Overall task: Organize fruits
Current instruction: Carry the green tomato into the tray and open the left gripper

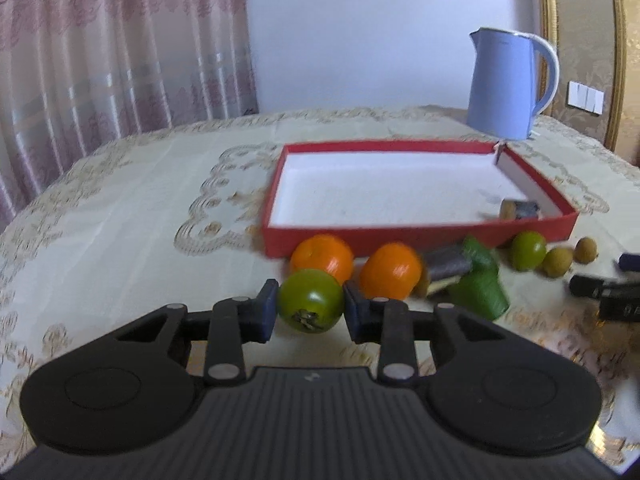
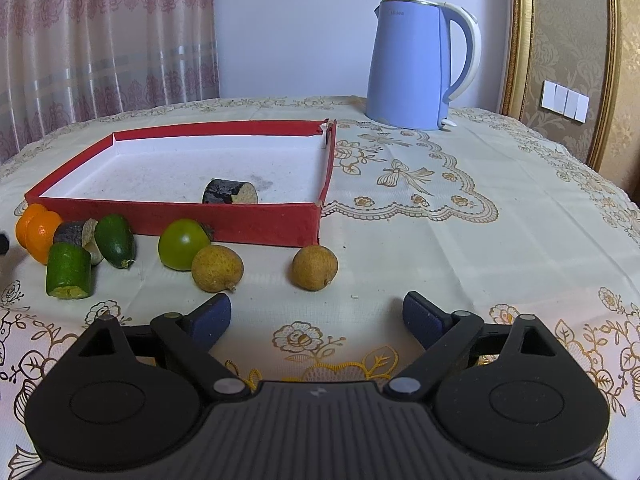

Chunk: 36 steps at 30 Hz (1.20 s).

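My left gripper (image 1: 310, 307) is shut on a green round fruit (image 1: 311, 299), held just above the tablecloth with its stem end towards the camera. Behind it lie two oranges (image 1: 324, 258) (image 1: 391, 270) in front of the red tray (image 1: 276, 240). One dark cut piece (image 2: 230, 192) lies inside the red tray (image 2: 256, 222). My right gripper (image 2: 317, 318) stands open over bare cloth, with nothing between its fingers. Just beyond it lie two brown round fruits (image 2: 217, 268) (image 2: 314, 267) and another green fruit (image 2: 183, 243). Further left are green pieces (image 2: 69, 271) (image 2: 115, 246), a dark piece (image 2: 76, 233) and the oranges (image 2: 36, 233).
A blue kettle (image 2: 416, 68) stands at the back of the table, behind the tray's right corner. The table (image 2: 460, 240) wears a cream embroidered cloth. Curtains hang at the left, and a gold-framed panel stands at the right. The right gripper's tips (image 1: 600, 288) show at the left wrist view's right edge.
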{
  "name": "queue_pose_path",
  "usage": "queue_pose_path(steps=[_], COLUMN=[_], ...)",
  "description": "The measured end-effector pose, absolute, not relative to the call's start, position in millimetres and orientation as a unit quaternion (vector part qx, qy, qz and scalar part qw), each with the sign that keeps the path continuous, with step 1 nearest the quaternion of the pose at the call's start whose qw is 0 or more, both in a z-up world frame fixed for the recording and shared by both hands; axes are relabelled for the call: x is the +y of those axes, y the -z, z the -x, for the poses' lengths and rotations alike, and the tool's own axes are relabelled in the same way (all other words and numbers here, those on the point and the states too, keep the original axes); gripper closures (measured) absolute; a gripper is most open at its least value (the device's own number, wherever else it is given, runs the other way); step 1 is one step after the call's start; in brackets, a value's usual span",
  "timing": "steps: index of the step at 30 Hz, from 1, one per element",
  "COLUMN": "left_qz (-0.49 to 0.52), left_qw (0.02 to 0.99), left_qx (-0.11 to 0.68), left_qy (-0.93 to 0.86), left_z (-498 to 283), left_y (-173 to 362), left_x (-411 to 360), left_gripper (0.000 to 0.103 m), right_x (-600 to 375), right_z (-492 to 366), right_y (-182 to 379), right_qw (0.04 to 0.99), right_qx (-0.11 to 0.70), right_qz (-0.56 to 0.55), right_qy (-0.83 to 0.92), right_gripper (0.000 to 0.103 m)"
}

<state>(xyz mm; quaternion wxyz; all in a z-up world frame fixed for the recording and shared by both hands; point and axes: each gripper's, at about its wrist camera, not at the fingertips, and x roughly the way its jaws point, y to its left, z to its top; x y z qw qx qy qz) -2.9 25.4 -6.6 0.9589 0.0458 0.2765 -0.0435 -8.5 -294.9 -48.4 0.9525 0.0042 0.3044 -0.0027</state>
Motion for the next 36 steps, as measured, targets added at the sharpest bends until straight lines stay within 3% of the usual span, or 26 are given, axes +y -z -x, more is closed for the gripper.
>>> queue_pose_path(steps=[8, 16, 33, 35, 36], left_qz=[-0.045, -0.016, -0.050, -0.049, -0.047], left_qw=[0.962, 0.953, 0.935, 0.933, 0.933], left_qx=[0.263, 0.299, 0.352, 0.356, 0.355], left_qy=[0.062, 0.050, 0.020, 0.028, 0.029], left_z=[-34.6, -90.9, -182.3, -186.1, -186.3], left_y=[-10.7, -2.4, 20.8, 20.0, 19.0], left_x=[2.8, -1.3, -27.1, -27.6, -27.6], left_gripper=[0.072, 0.072, 0.071, 0.059, 0.044], right_x=[-294.4, -294.4, -295.0, -295.1, -295.1], right_z=[8.1, 8.4, 7.7, 7.7, 7.9], right_y=[48.3, 48.0, 48.4, 48.6, 48.4], right_qw=[0.952, 0.952, 0.952, 0.951, 0.951], right_qx=[0.305, 0.306, 0.307, 0.308, 0.308], right_qz=[-0.006, -0.006, -0.009, -0.009, -0.009], right_qy=[0.003, 0.004, 0.002, 0.001, 0.001], right_gripper=[0.009, 0.009, 0.007, 0.007, 0.007])
